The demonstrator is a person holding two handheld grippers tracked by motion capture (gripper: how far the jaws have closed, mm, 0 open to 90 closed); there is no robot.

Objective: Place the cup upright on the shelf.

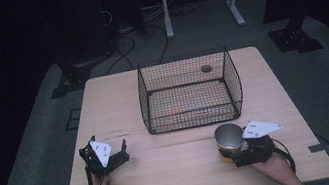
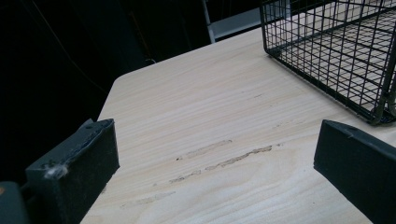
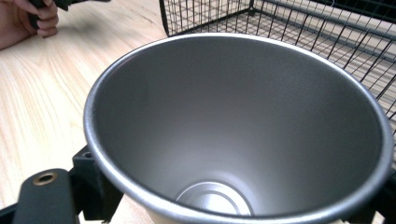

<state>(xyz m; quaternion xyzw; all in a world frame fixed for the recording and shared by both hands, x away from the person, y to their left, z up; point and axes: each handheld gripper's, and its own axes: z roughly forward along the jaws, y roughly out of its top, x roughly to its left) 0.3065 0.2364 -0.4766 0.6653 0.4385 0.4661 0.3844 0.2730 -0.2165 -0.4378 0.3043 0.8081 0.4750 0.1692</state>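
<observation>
Metal cup point(image 1: 228, 138), upright, empty, near basket point(image 1: 190, 92)

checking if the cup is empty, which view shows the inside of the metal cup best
The right gripper view: it looks straight down into the metal cup, showing bare walls and bottom. The high view shows the cup small, at the right gripper, its inside hard to read. The left gripper view looks toward the wire basket instead.

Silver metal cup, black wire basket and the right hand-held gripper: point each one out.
Silver metal cup point(image 3: 233, 121), right gripper view, on its grey inner wall.
Black wire basket point(image 1: 192, 118), high view, on its near mesh wall.
Right hand-held gripper point(image 1: 240, 157), high view, at its jaws, closed against the cup's side.
</observation>
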